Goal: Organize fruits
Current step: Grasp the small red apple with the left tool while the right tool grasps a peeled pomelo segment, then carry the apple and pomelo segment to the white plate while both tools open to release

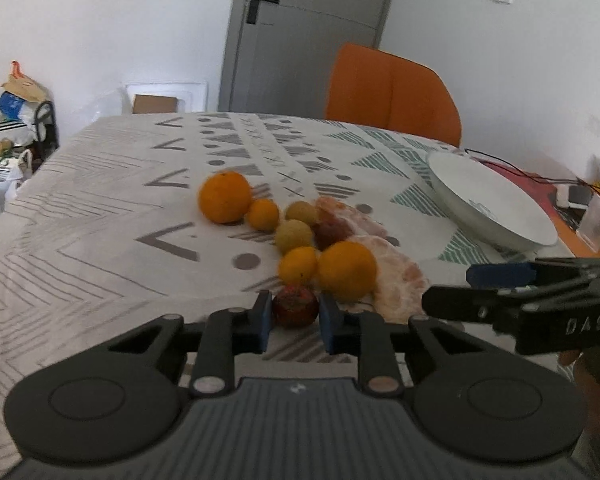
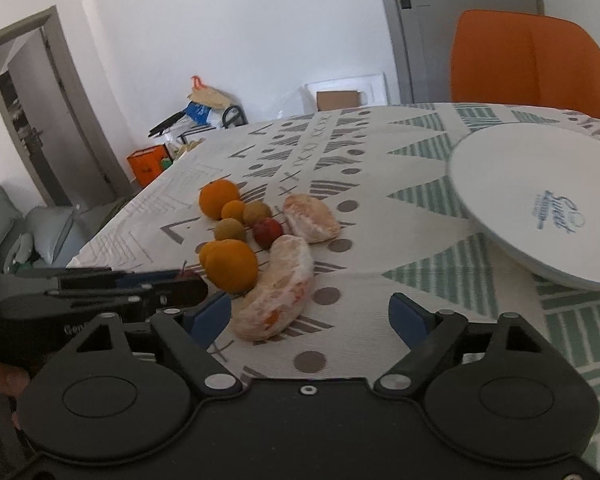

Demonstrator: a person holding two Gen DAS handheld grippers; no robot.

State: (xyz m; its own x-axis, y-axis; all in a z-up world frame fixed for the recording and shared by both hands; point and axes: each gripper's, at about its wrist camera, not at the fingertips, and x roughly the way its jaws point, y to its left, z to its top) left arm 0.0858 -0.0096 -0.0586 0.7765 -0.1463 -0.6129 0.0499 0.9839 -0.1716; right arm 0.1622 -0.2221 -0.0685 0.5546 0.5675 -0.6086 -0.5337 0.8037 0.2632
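The fruits all lie loose on the patterned tablecloth (image 1: 100, 216), so the sorting looks barely begun. Nearest the left gripper (image 1: 294, 318) sits a small dark-red round fruit (image 1: 295, 306), and the blue pads stand closed against its two sides: a grip, though the fruit rests on the cloth. At about 1 o'clock from it is a large round orange (image 1: 347, 270), with a smaller orange (image 1: 298, 265) just beside that at its 9 o'clock. Further off run two yellow-green round fruits (image 1: 294, 236), another red one (image 1: 330, 232), a small orange (image 1: 263, 215) and a big orange (image 1: 225, 197) at the far end. Two peeled citrus halves (image 2: 276, 292) lie along the row's right side. The right gripper (image 2: 310, 316) stands wide, holding nothing, the nearer peeled half just inside its left pad. The white round plate (image 2: 500, 184), at 2 o'clock and well apart from the row, holds no fruit. By my judgement every piece is left to move.
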